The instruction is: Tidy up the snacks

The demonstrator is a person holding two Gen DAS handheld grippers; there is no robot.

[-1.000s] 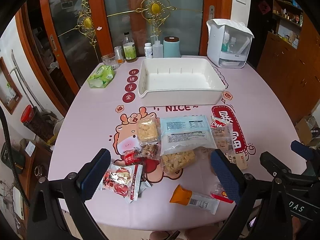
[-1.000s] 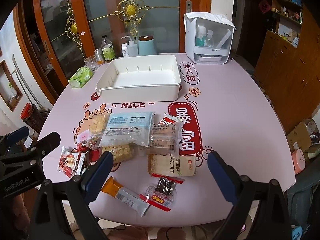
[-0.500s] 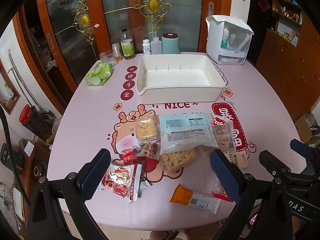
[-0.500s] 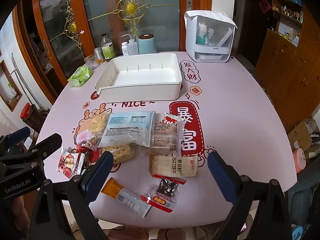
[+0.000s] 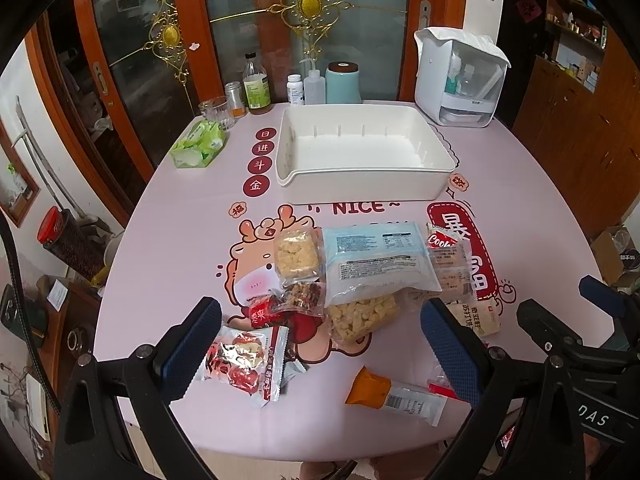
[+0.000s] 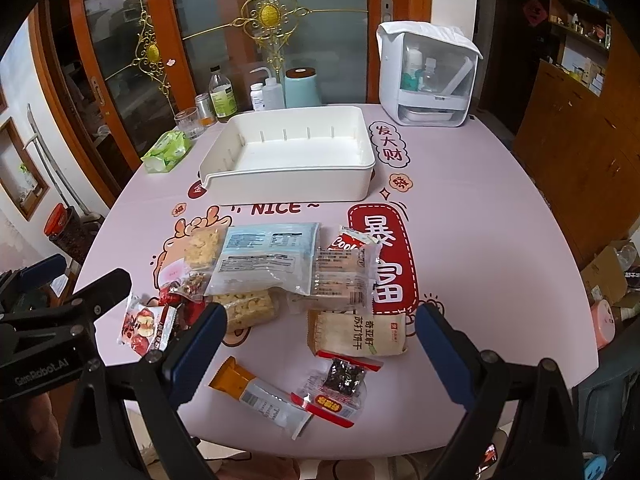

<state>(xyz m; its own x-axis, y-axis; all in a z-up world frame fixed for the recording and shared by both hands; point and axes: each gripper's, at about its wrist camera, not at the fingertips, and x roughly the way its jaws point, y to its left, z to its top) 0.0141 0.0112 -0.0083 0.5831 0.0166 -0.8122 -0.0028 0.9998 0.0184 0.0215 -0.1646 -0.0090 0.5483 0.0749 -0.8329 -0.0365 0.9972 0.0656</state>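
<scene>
Both grippers hang over the near edge of the pink table, jaws spread wide and holding nothing. Between the fingers of the left gripper lie a red-date packet and an orange-ended bar, both flat on the tabletop. Between the fingers of the right gripper sit a soda cracker pack and a small red-trimmed packet of dark bits. Just ahead of both lies the big pale-blue bag, overlapping a clear pack of yellow puffs. Farther ahead stands the white bin, and beyond it a row of bottles.
</scene>
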